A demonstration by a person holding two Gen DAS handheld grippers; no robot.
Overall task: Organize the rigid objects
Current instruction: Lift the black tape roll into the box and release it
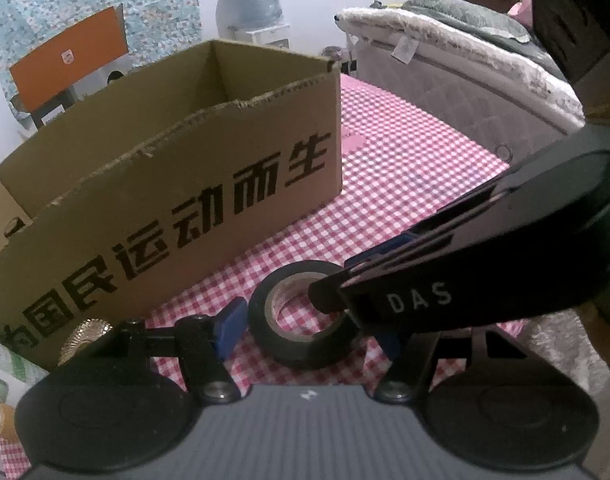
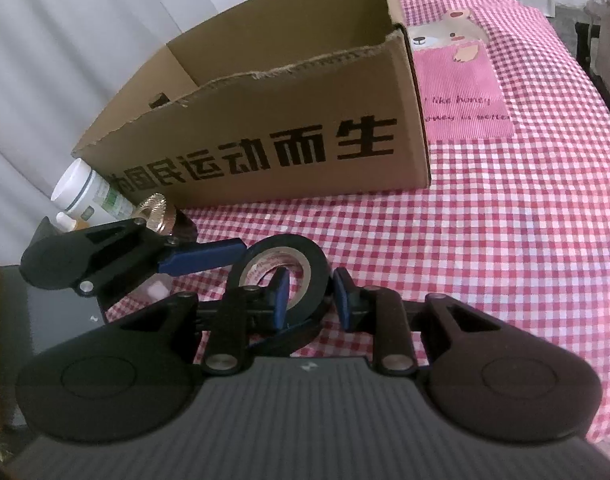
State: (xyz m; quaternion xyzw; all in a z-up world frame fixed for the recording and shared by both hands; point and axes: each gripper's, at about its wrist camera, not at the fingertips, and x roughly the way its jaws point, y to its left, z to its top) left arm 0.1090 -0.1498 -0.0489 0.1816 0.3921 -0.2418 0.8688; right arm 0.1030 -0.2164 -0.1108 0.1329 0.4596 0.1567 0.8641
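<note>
The tape [image 1: 305,316], a black roll with a pale core, sits on the checked cloth [image 1: 405,168] in front of the box [image 1: 177,184], and both my grippers meet at it. In the left wrist view it lies between my left fingers: the left blue pad [image 1: 230,326] is just beside its outer wall, though I cannot tell if it touches, and the other pad is mostly hidden behind the roll and my right gripper. The roll is tilted, one edge on the cloth, with its hole facing up and toward the left camera; being a ring, it has no long axis beyond that of its hole.

My left gripper [image 1: 305,330] stands fairly wide, spanning the whole roll without a clear clamp on it. At the far left of that view a ribbed gold piece [image 1: 85,338] peeks out beside the box.

My right gripper [image 2: 312,300] comes in from the right across the roll. In the right wrist view its jaws are narrow: one blue pad [image 2: 282,300] reaches into the hole, the other [image 2: 343,300] sits outside the black wall, so the wall of the roll [image 2: 281,276] is pinched between them.

In that same view my left gripper's blue finger [image 2: 203,259] lies along the roll's upper left edge. Left of the box there stand a white bottle [image 2: 91,196] and the gold piece [image 2: 155,210]. Right of the box, a pink bear print [image 2: 457,76] marks the cloth [image 2: 505,240].
</note>
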